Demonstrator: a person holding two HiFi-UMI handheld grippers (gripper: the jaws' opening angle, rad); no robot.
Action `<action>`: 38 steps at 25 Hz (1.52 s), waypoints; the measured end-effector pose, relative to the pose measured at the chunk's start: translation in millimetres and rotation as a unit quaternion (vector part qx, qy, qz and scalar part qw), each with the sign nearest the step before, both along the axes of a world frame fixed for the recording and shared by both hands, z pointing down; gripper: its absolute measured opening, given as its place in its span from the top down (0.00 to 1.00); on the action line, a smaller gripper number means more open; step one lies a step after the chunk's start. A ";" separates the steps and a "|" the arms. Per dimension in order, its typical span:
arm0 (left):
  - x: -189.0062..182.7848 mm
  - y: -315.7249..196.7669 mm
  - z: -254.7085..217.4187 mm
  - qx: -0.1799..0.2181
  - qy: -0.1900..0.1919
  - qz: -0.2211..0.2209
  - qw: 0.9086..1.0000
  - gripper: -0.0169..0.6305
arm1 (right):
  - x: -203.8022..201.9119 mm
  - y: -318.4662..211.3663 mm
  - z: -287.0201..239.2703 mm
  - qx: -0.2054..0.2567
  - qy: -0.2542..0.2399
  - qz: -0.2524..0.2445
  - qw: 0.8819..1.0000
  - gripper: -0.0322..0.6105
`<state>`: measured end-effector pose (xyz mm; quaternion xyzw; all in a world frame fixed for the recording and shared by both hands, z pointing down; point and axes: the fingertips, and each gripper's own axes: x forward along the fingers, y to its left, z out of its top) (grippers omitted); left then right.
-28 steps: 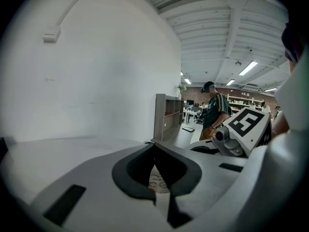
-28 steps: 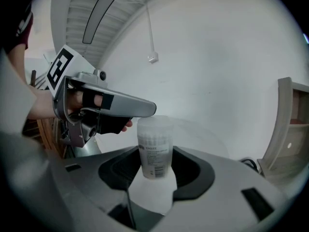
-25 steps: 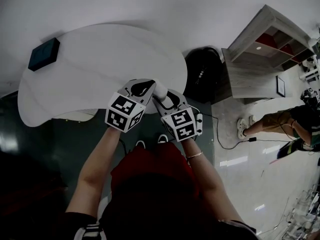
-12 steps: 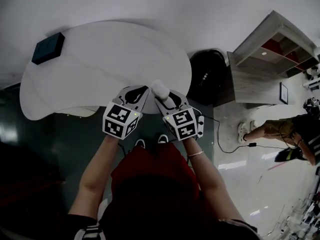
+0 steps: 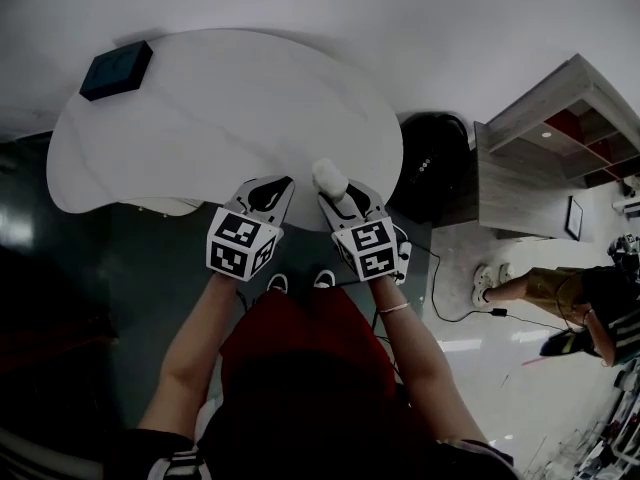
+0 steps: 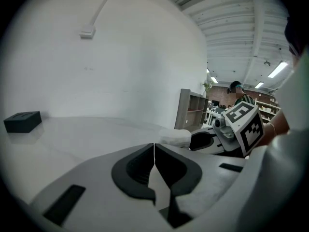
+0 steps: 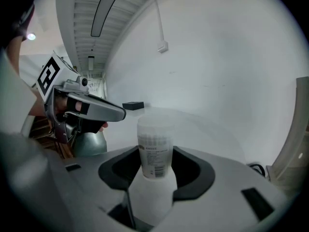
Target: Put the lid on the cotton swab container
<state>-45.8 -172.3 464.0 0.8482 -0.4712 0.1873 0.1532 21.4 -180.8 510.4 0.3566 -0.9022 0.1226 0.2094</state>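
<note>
White oval table [image 5: 200, 118] below; over its near edge, left gripper [image 5: 280, 182] with jaws pressed together and empty, right gripper [image 5: 333, 190] just beside; black box [image 5: 117, 69] on the table's far left corner; upright cotton swab container [image 7: 154, 149] clamped between the right gripper's jaws above that near edge.

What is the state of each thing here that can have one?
left tool: shut, empty.
right tool: shut on the container.
container: upright, held off the table.
lid: seems to be on the container.
box: flat on the table.
</note>
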 end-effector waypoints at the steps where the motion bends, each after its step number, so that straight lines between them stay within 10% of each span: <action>1: -2.7 0.4 1.9 -0.003 0.001 -0.006 1.000 0.93 | -1.4 -1.8 1.0 0.000 0.002 -0.002 1.000 0.63; 38: -49.0 -4.3 23.8 -0.031 0.026 -0.062 0.997 0.93 | -23.8 -39.5 26.6 -0.026 0.038 -0.002 0.999 0.63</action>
